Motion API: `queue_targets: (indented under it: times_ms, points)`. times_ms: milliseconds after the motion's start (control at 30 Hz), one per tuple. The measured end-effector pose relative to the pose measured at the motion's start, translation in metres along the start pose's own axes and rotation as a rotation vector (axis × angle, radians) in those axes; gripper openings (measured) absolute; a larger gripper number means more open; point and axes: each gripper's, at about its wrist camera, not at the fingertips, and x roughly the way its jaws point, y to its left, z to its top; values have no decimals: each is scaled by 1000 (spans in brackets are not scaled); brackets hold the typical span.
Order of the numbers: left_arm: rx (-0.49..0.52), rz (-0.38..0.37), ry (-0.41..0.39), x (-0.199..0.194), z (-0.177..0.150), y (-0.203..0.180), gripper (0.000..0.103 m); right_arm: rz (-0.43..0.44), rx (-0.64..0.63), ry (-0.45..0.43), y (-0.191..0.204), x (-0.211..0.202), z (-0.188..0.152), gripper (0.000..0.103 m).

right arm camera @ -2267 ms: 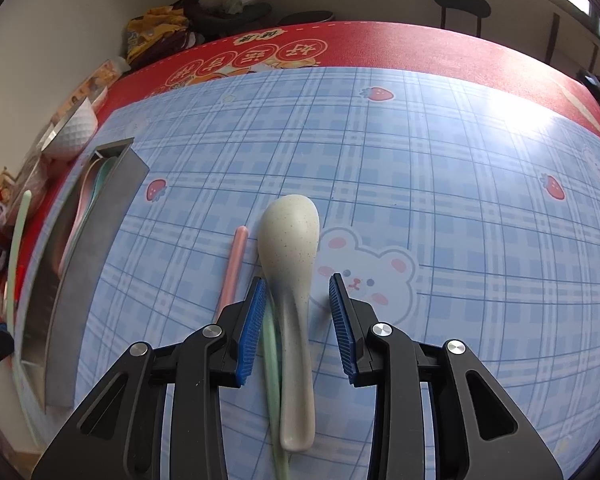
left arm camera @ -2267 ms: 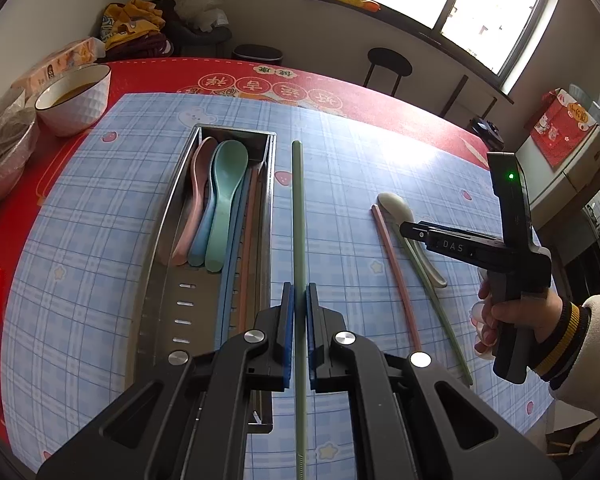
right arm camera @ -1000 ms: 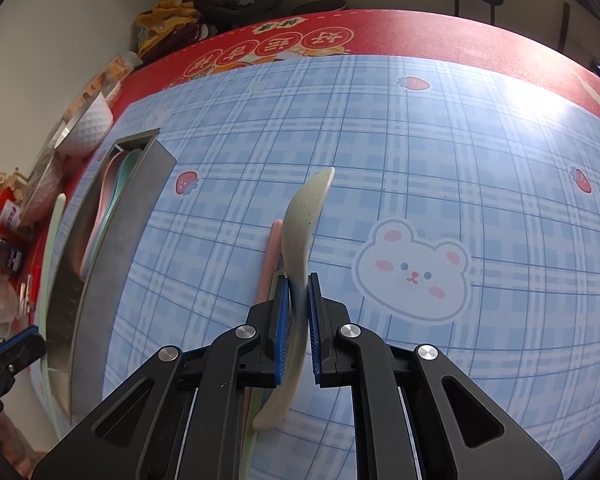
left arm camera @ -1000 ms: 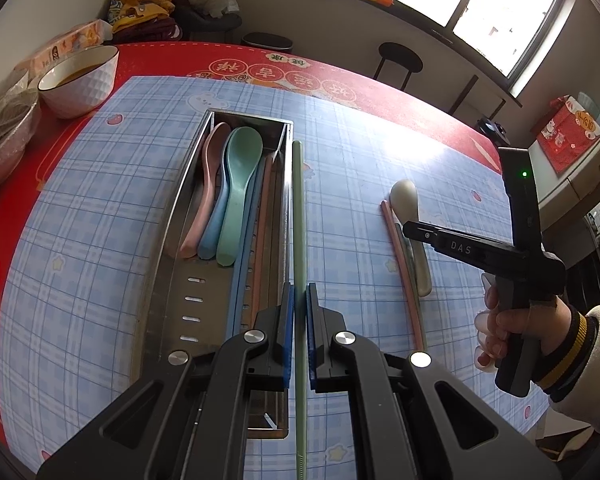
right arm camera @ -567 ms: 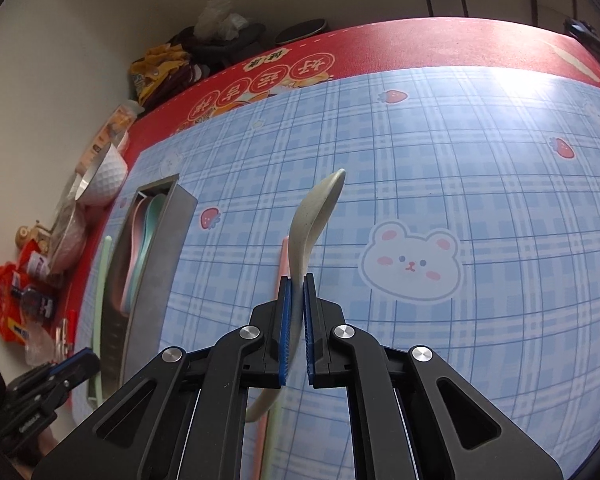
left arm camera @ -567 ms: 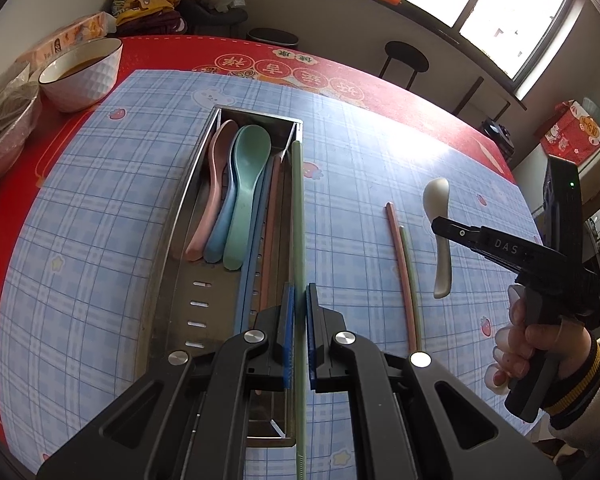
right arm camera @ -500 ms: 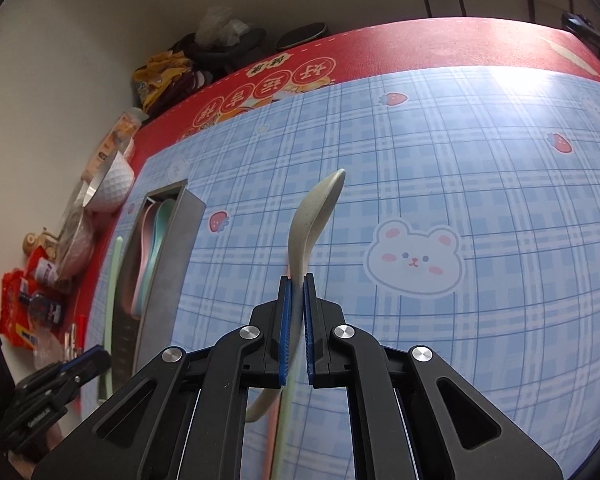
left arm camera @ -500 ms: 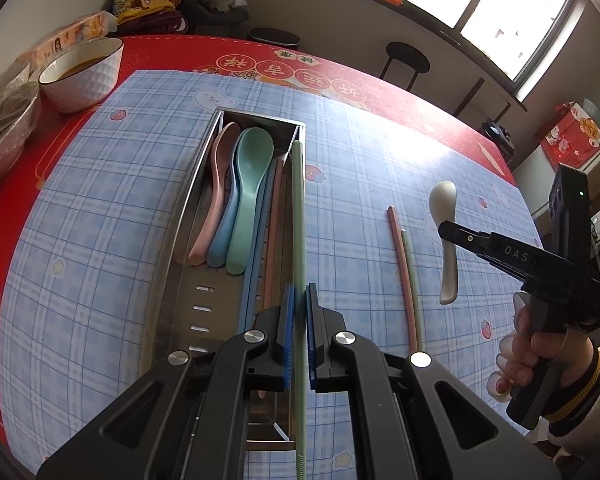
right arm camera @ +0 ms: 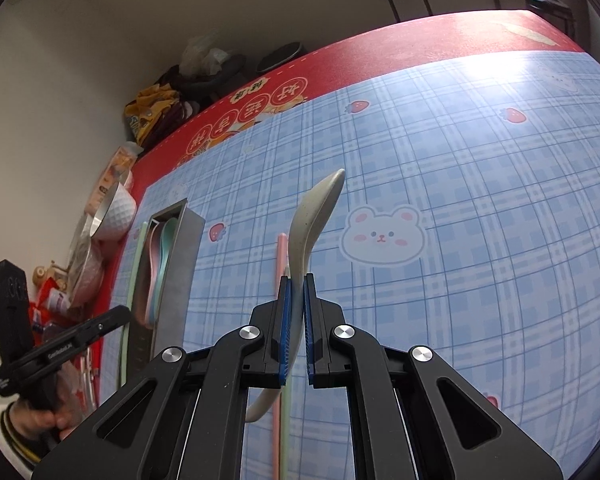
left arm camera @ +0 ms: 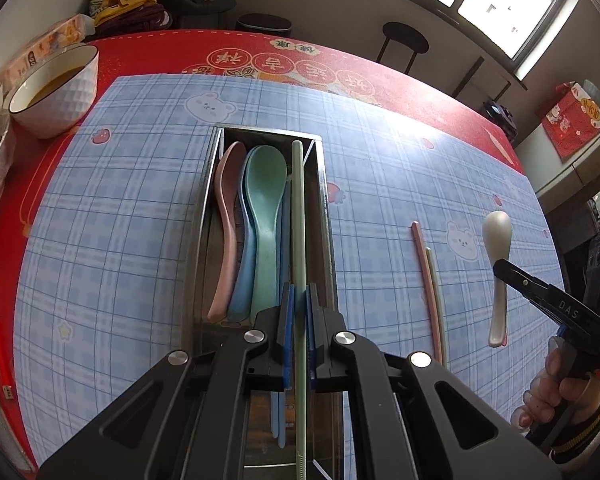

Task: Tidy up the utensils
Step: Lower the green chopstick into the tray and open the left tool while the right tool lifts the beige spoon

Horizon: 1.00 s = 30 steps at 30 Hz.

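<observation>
The left gripper (left arm camera: pixel 298 300) is clamped on a green chopstick (left arm camera: pixel 298 216) held over the right side of the metal tray (left arm camera: pixel 323 184); lower it flat beside the spoons (left arm camera: pixel 260 216) before letting go. The right gripper (right arm camera: pixel 296 300) is clamped on the handle of the white spoon (right arm camera: pixel 312 220), lifted above the mat's right part; carry it level to the tray, clear of the two chopsticks (left arm camera: pixel 430 284) lying there.

tray (left arm camera: pixel 325 184): brushed metal | spoon (right arm camera: pixel 314 216): matt speckled plastic

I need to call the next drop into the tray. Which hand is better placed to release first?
Left, probably. The left gripper holds the green chopstick lined up over the tray. The right gripper holds the white spoon over the mat, well off to the side.
</observation>
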Motion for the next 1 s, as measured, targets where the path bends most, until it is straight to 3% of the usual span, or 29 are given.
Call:
queue_targets:
  times_ms: [600,1000]
  points:
    - [47,-22,118,45,8,-1,6,-43,89,-53,-14,-19,-17,6]
    - [46,-25,63,21,7,1,8,-15,54,-36,4,-12,-11,6]
